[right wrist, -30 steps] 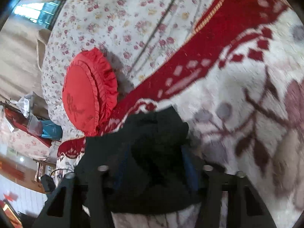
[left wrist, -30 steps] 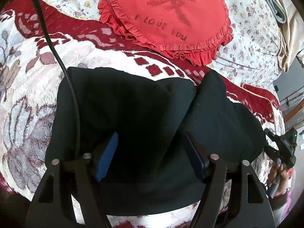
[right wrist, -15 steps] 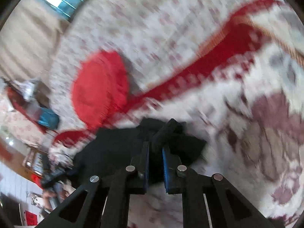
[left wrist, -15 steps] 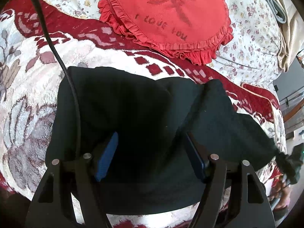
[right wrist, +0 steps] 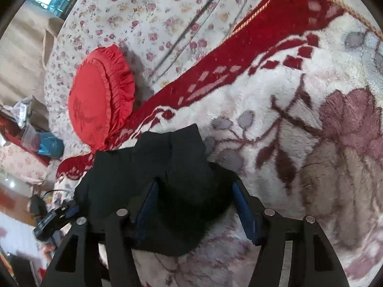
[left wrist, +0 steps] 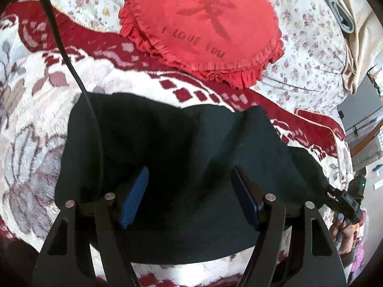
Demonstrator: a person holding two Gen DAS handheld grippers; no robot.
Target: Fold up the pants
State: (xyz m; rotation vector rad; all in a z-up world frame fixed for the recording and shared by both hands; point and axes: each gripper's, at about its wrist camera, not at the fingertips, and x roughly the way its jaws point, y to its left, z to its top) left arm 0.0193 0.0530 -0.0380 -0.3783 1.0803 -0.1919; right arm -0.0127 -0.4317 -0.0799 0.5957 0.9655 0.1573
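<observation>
Looking down from the left wrist, the left tool [left wrist: 190,192] hangs over the black pants [left wrist: 182,143], its two blue pads spread wide with dark cloth lying under and between them; neither pad presses the fabric, so this tool is released. The pants lie bunched in a rough heap on a white and red plush blanket [left wrist: 31,110] spread on the bed. A raised ridge of cloth runs up from the middle of the heap toward 1 o'clock. At 12 o'clock, beyond the pants, a round red frilled pillow [left wrist: 203,26] rests partly on the blanket's red border and partly on a flowered sheet [left wrist: 308,47]. A black cable [left wrist: 71,71] hangs down from 11 o'clock and crosses the left edge of the pants. At 4 o'clock the right tool [left wrist: 347,201] sits just at the far tip of the pants, with a person's hand [left wrist: 342,229] below it.

From the right wrist, the right tool [right wrist: 195,209] has just been opening its jaws, and they now stand apart. A folded corner of the pants [right wrist: 167,172] lies between the blue pads, close against the left pad and clear of the right one, so nothing is gripped. The heap stretches away toward 9 o'clock. The pillow [right wrist: 95,100] stands at 10 o'clock, the sheet [right wrist: 143,12] at 12 o'clock, the blanket [right wrist: 299,119] at 3 o'clock. The left tool [right wrist: 57,217] shows at 8 o'clock, at the edge of the pants.
</observation>
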